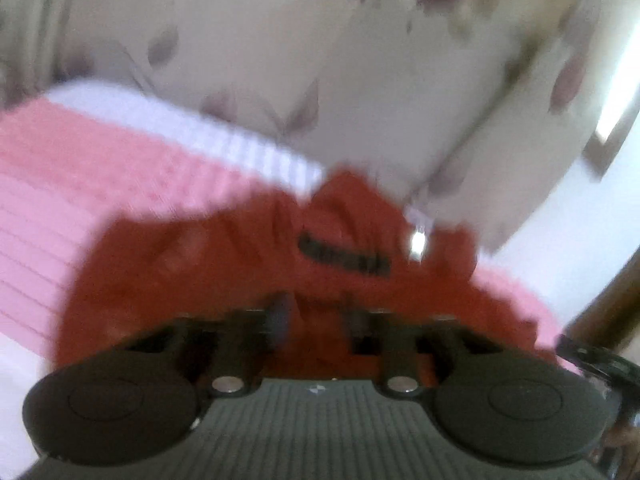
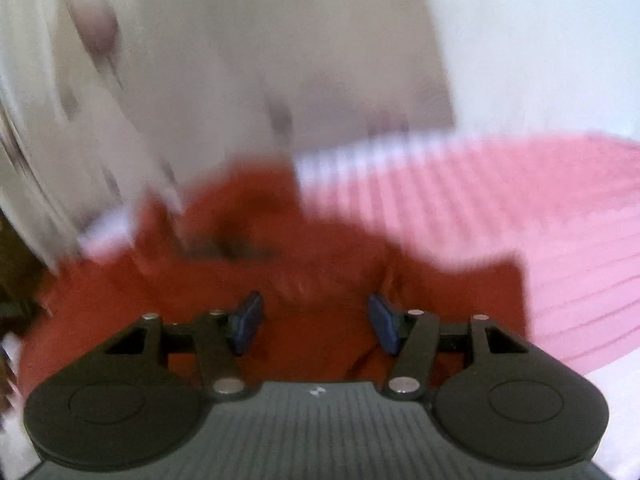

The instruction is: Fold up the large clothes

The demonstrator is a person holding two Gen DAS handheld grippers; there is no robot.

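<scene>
step: gathering red garment (image 1: 224, 264), bunched on pink striped bedspread (image 1: 60, 200) | left gripper (image 1: 316, 312) pinching red cloth | right gripper (image 2: 316, 320) spread above it | next: right needs an edge.

Support surface: a bed covered with a pink ribbed blanket (image 1: 60, 184), its ridges running as parallel lines; both views blurred. A white ribbed band (image 1: 224, 140) forms the blanket's far edge, seen also in the right wrist view (image 2: 360, 156), where the pink field (image 2: 520, 208) extends to the right. Directly on the blanket lies a rumpled red garment (image 1: 224, 264), bunched into folds, with a dark label strip (image 1: 344, 254) on its upper surface. In the right wrist view the garment (image 2: 320, 256) covers the near part of the blanket. Behind the bed hangs pale flower-patterned fabric (image 1: 320, 40); whether it touches the blanket cannot be told.
</scene>
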